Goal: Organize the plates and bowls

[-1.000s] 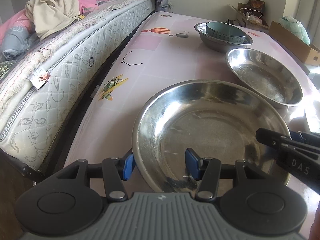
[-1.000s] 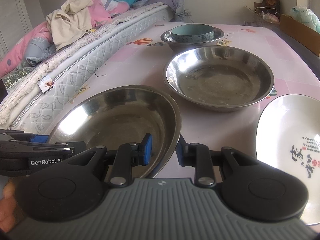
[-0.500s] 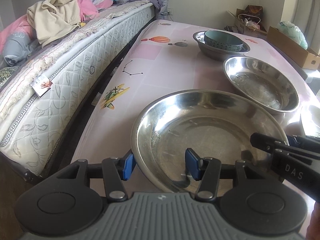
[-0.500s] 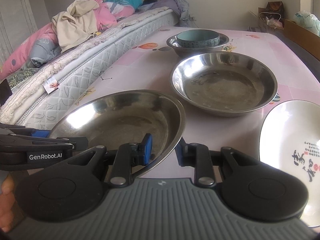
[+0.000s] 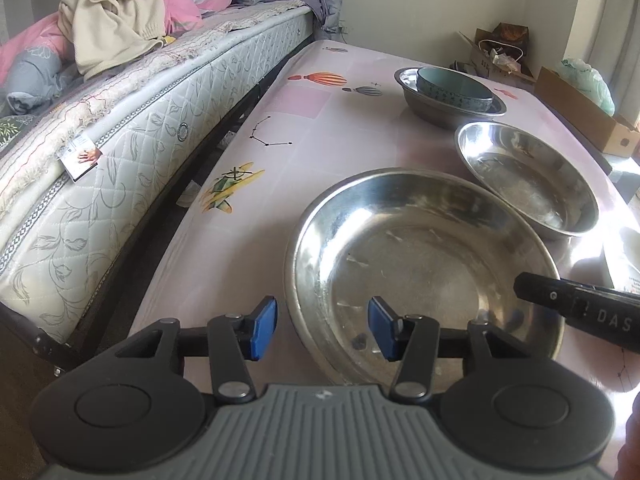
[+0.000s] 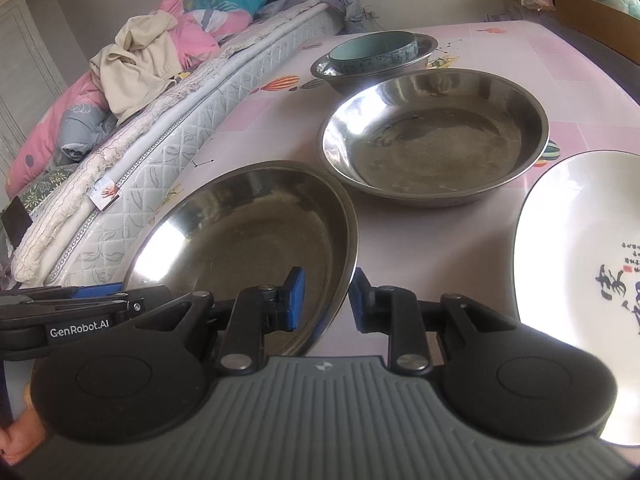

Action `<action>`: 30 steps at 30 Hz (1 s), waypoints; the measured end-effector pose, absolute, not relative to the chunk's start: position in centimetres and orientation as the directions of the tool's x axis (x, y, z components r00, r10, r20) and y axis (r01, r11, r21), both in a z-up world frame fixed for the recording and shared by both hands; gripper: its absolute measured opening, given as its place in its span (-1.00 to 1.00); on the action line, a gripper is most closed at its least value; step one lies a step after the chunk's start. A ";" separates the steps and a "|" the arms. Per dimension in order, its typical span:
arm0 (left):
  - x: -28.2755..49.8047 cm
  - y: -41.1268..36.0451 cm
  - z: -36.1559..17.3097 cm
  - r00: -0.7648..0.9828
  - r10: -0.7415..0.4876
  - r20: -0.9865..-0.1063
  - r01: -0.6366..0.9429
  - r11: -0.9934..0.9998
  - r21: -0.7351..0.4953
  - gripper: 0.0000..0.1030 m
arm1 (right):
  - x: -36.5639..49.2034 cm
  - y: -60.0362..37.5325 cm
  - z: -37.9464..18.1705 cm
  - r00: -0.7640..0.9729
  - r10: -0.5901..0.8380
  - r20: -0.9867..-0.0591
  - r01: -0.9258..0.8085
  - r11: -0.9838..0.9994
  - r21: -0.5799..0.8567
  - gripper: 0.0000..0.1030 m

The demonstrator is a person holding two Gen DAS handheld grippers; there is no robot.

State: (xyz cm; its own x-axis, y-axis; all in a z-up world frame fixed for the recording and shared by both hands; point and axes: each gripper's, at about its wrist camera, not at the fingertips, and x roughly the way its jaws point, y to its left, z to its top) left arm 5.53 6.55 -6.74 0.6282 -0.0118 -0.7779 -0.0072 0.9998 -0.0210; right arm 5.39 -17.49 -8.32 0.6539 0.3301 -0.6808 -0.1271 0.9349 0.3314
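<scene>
A wide steel plate (image 5: 420, 264) (image 6: 248, 232) lies nearest on the pink table. My right gripper (image 6: 326, 302) is shut on its right rim, one pad inside and one outside, and the plate looks tilted. My left gripper (image 5: 320, 326) straddles the plate's near-left rim with closing jaws, and neither pad touches the metal. A second steel plate (image 5: 528, 184) (image 6: 436, 136) sits behind it. Farther back a teal bowl (image 5: 452, 92) (image 6: 372, 52) rests inside a steel bowl (image 5: 408, 80). A white plate with dark writing (image 6: 580, 260) lies to the right.
A quilted mattress (image 5: 140, 132) piled with clothes and bedding runs along the table's left edge, with a dark gap between them. Cardboard boxes (image 5: 580, 112) and bags stand past the far right corner. The pink tablecloth (image 5: 320, 128) has printed pictures.
The right gripper has rolled, and the steel plate has stayed fixed in its jaws, tilting with it. The plate's rim has drifted off the left gripper's left pad. The left jaws narrowed slightly.
</scene>
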 end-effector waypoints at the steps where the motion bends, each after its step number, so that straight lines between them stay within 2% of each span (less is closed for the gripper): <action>1: 5.8 6.9 -6.7 0.634 -0.014 -0.773 -0.015 0.999 -0.030 -0.01 | 5.5 -17.6 -8.3 0.657 0.330 -0.678 -0.124 0.934 0.335 -0.54; 6: 7.5 8.5 -6.6 0.637 -0.048 -0.769 -0.051 0.993 -0.104 -0.13 | 7.0 -18.1 -8.1 0.676 0.319 -0.664 -0.108 0.935 0.339 -0.54; 13: 9.1 9.5 -7.2 0.613 -0.092 -0.785 -0.070 0.983 -0.170 -0.63 | 8.8 -18.3 -8.6 0.670 0.348 -0.656 -0.098 0.917 0.386 -0.66; 18: 9.0 9.6 -7.3 0.615 -0.092 -0.783 -0.089 0.979 -0.185 -0.67 | 9.3 -18.4 -8.8 0.669 0.354 -0.654 -0.087 0.911 0.403 -0.73; 30: 8.5 9.9 -7.9 0.598 -0.113 -0.793 -0.105 0.971 -0.217 -0.68 | 9.0 -18.1 -9.9 0.639 0.369 -0.675 -0.052 0.896 0.440 -0.74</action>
